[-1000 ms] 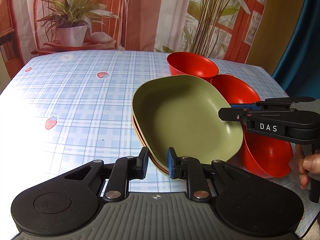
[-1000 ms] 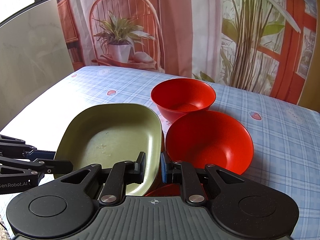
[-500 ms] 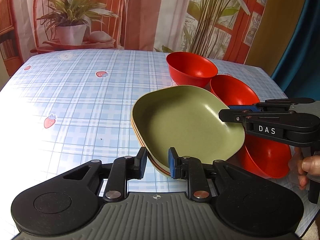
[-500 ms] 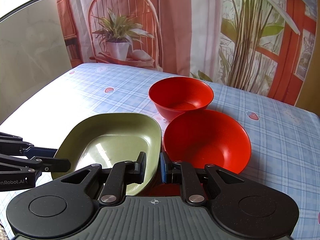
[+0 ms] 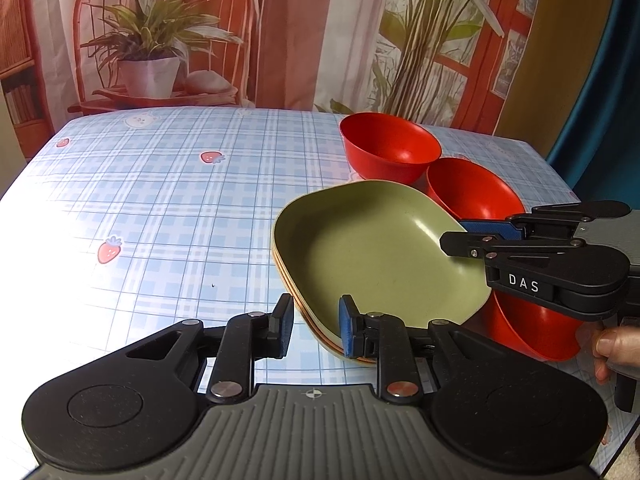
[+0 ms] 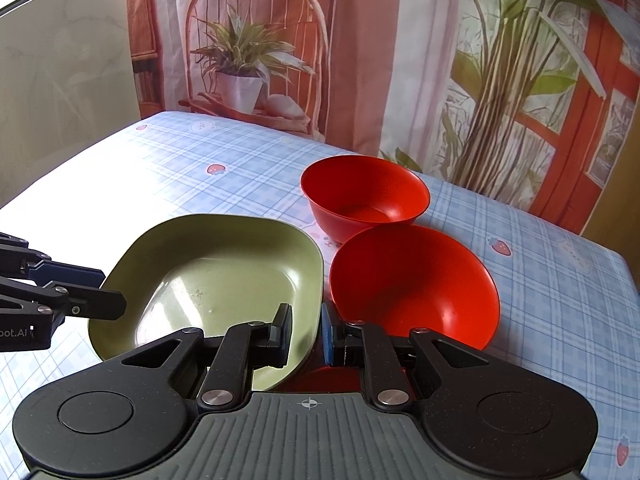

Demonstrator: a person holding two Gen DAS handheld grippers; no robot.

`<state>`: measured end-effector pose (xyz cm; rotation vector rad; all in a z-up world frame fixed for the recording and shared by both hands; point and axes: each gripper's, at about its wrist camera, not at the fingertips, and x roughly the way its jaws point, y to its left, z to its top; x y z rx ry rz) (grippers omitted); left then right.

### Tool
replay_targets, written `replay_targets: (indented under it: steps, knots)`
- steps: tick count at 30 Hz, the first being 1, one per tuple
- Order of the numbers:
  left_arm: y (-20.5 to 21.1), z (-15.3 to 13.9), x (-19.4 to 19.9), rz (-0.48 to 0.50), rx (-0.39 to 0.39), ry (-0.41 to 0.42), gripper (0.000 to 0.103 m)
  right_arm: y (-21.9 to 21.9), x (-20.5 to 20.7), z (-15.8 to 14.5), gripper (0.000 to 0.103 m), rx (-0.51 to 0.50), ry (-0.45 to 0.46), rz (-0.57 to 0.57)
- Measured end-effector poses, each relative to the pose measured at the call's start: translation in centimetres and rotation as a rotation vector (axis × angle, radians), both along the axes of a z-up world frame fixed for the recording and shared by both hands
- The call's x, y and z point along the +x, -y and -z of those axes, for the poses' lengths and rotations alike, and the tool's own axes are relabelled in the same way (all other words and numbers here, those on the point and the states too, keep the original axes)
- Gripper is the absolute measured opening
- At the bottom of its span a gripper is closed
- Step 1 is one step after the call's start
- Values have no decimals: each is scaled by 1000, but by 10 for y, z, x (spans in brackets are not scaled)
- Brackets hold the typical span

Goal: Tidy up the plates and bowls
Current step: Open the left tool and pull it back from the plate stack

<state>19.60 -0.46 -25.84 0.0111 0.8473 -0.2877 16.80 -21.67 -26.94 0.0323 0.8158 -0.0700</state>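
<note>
While the left gripper (image 5: 314, 328) and right gripper (image 6: 306, 330) each straddle the green plate's (image 5: 380, 252) rim, jaws apart, 2 red bowls (image 6: 416, 284) sit just beyond.

Both claws — left (image 5: 313, 326), right (image 6: 306, 332) — level, jaws narrowly parted.

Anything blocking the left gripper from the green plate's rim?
Nothing visible. The green plate has its near rim between the left gripper fingers; the right gripper straddles the opposite edge.
</note>
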Motion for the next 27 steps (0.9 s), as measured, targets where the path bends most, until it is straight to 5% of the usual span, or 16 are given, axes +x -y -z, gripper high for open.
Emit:
replay_targets:
  steps: [15,27]
  knots:
    - [2,-24,-8,-8,-22,67,26,16,-21,-32,15,101,118,48]
    - [34,-24,-34,47,-109,60,26,38,-93,-33,16,138,210,200]
